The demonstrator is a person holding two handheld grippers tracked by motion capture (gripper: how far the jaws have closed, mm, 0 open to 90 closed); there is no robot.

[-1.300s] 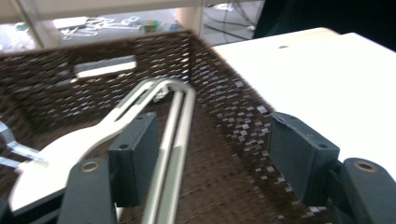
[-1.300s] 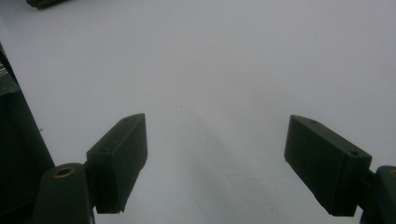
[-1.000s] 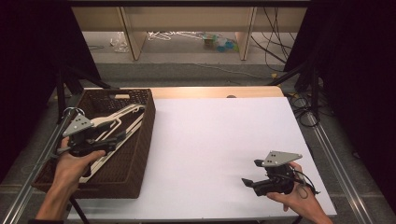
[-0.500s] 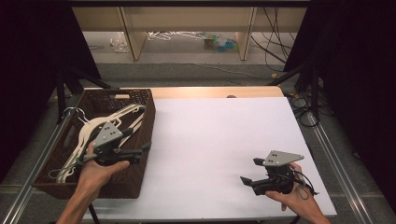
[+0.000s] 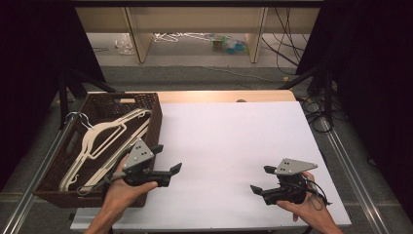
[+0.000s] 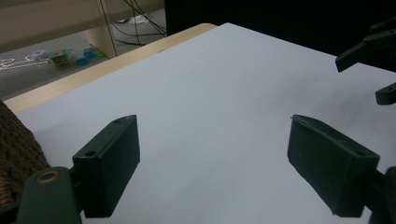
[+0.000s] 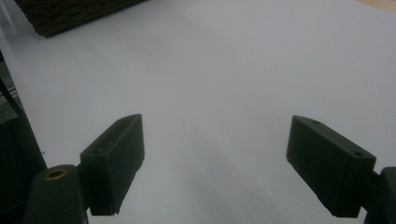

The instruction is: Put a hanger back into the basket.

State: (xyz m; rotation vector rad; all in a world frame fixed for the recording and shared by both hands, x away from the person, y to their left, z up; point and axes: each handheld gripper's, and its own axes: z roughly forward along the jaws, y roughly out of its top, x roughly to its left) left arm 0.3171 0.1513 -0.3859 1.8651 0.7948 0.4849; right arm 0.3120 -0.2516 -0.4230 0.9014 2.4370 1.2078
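Note:
A brown wicker basket stands at the table's left and holds cream-coloured clothes hangers. My left gripper hovers at the basket's near right corner, over the white tabletop, open with nothing between its jaws. In the left gripper view the left gripper faces bare white surface, with the basket's wall at the left edge. My right gripper rests near the front right of the table, open and empty. In the right gripper view the right gripper looks across white surface toward the basket's corner.
A wooden strip borders the table's far edge. Metal rails run along both sides. Beyond the table, low shelf legs and scattered clutter lie on the floor. The right gripper's jaws show far off in the left gripper view.
My left gripper has moved right, from above the hangers in the basket to the basket's right edge over the white table, empty. The right gripper has stayed put.

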